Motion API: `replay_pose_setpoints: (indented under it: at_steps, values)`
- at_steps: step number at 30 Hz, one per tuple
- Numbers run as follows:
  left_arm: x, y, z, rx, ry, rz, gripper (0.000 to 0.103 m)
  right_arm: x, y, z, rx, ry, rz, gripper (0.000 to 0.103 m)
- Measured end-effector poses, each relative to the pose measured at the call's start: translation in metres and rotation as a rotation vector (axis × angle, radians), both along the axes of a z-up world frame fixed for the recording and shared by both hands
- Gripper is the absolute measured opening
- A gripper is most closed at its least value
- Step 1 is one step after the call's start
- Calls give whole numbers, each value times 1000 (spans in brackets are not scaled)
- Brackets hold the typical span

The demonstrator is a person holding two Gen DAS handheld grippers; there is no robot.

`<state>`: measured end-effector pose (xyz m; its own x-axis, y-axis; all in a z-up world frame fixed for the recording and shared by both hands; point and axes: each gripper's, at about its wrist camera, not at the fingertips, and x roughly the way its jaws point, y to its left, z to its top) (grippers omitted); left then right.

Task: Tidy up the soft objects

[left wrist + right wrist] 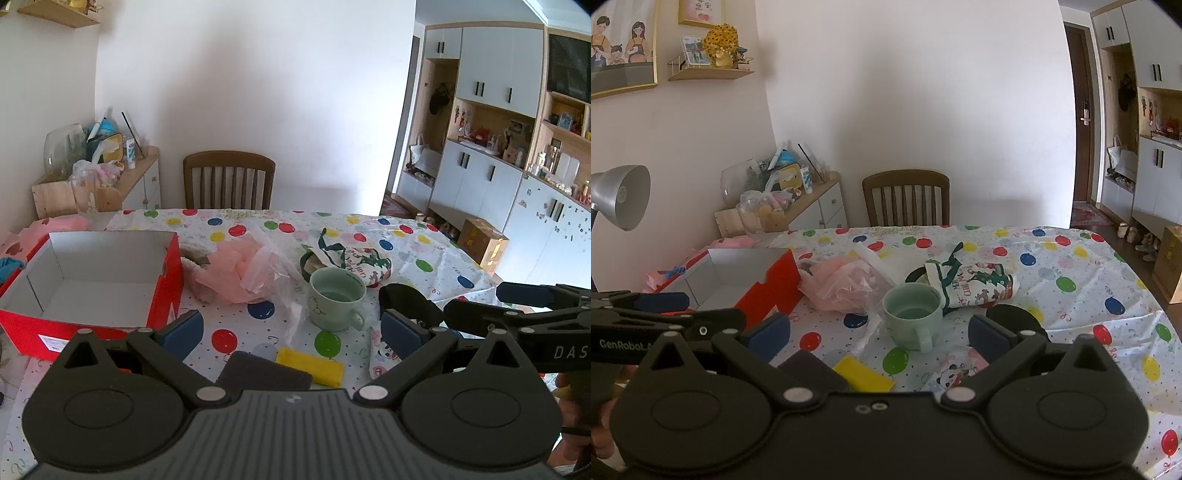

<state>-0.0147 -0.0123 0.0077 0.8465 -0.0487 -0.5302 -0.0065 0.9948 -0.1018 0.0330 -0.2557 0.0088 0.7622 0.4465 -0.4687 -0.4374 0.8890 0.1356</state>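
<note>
An open red box with a white inside sits at the left of the table. Beside it lies a pink soft item in a clear plastic bag. A Christmas-print cloth bag lies behind a pale green mug. A yellow sponge and a dark grey sponge lie close in front. My left gripper is open above the sponges. My right gripper is open too, holding nothing.
A balloon-print tablecloth covers the table. A wooden chair stands at the far side. A cluttered sideboard is at the back left, a desk lamp at the left. A panda-print packet lies near the front.
</note>
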Motion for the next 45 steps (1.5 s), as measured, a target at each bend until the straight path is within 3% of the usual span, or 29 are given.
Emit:
replay_pose_setpoints:
  at_steps: [32, 45]
  values:
    - [13, 1, -2, -12, -9, -27, 103, 9, 5, -1, -7, -24, 1, 102]
    - [32, 6, -21, -22, 74, -33, 103, 28, 2, -24, -36, 73, -41, 100]
